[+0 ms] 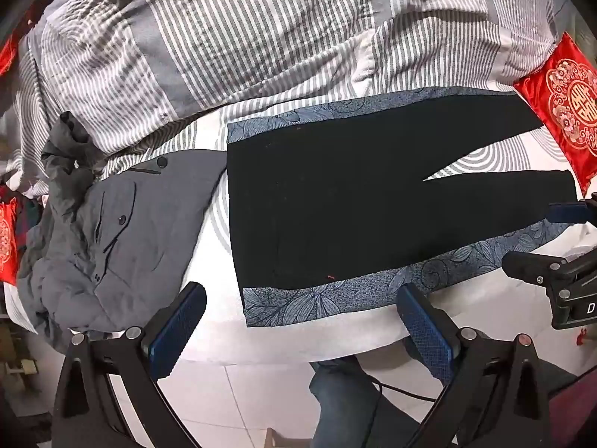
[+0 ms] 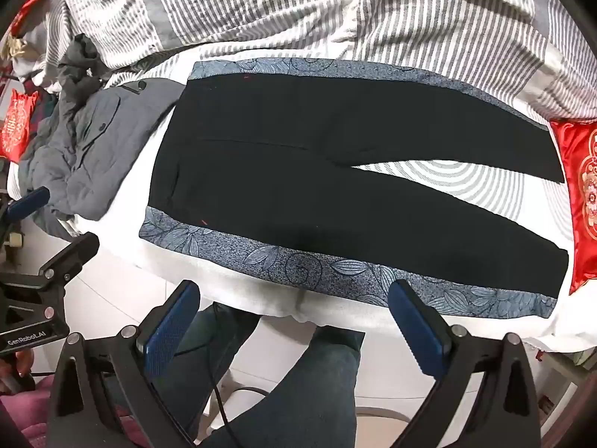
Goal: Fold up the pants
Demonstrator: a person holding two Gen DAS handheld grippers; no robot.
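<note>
Striped grey-and-white bedding covers the bed; on it, black pants with blue floral side panels lie flat, waistband left, legs splayed toward a red embroidered cushion. Beside the waistband, a crumpled grey garment. My left gripper and right gripper hover wide open, empty, over the bed's near edge.

The black fabric pants with blue floral-print side panels lie spread flat and unfolded on the bed, waistband toward nine o'clock, both legs reaching toward three o'clock and splayed in a narrow V; the patterned strips run along the twelve and six o'clock edges
</note>
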